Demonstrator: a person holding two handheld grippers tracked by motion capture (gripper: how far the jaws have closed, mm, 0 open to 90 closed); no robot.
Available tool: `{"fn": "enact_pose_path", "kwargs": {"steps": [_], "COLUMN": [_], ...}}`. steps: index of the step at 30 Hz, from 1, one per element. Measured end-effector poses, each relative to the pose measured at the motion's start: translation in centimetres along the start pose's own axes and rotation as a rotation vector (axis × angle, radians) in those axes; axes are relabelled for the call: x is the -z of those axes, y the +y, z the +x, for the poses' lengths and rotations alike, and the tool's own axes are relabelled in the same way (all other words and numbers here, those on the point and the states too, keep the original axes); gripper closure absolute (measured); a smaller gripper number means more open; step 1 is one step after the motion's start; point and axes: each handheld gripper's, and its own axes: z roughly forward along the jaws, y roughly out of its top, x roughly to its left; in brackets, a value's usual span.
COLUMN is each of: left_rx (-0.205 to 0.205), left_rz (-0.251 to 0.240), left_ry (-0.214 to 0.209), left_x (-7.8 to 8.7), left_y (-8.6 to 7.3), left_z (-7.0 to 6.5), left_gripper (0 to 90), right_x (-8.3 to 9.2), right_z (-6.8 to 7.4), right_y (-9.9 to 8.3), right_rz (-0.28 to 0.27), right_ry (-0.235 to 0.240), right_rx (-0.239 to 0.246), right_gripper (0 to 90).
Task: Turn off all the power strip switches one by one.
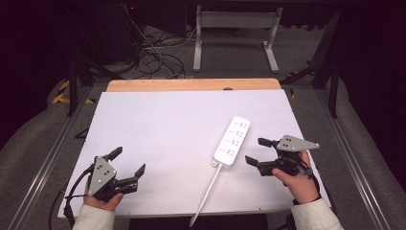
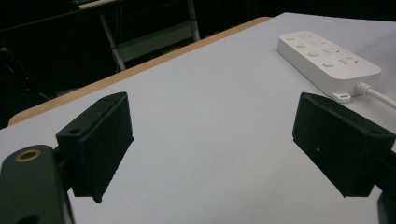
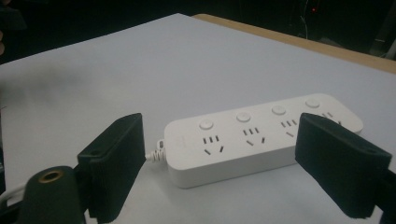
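Note:
A white power strip (image 1: 232, 140) with several sockets and round buttons lies flat on the white table (image 1: 167, 124), right of centre; its white cable (image 1: 207, 194) runs off the front edge. My right gripper (image 1: 256, 152) sits just to its right, jaws wide apart and empty, pointing at the strip (image 3: 261, 137). My left gripper (image 1: 128, 161) rests near the front left corner, open and empty, a good way from the strip (image 2: 327, 58).
A wooden strip (image 1: 191, 85) edges the table's far side. Beyond it on the floor stand a white metal frame (image 1: 234, 33) and tangled cables (image 1: 153, 57). Dark stands flank the table.

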Motion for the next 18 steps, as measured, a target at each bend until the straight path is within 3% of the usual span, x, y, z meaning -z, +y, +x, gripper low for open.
{"fn": "enact_pose_path", "kwargs": {"steps": [5,9,18], "left_rx": [-0.008,0.003,0.008], "left_rz": [0.005,0.014,0.031], "left_ry": [-0.002,-0.011,-0.023], "left_x": [0.0,-0.1,-0.2], "left_y": [-0.1,-0.2,-0.3], "left_z": [0.1,0.3,0.2], "left_gripper": [12.7,12.5,12.5], "right_x": [0.0,0.0,-0.1], "right_z": [0.0,0.2,0.7], "right_y": [-1.7,-2.8,-4.6], "right_rz": [-0.003,0.001,0.075], "right_ry": [0.011,-0.018,-0.042], "right_rx": [-0.007,0.054,0.008], "right_gripper": [16.3,16.1,16.6]}}
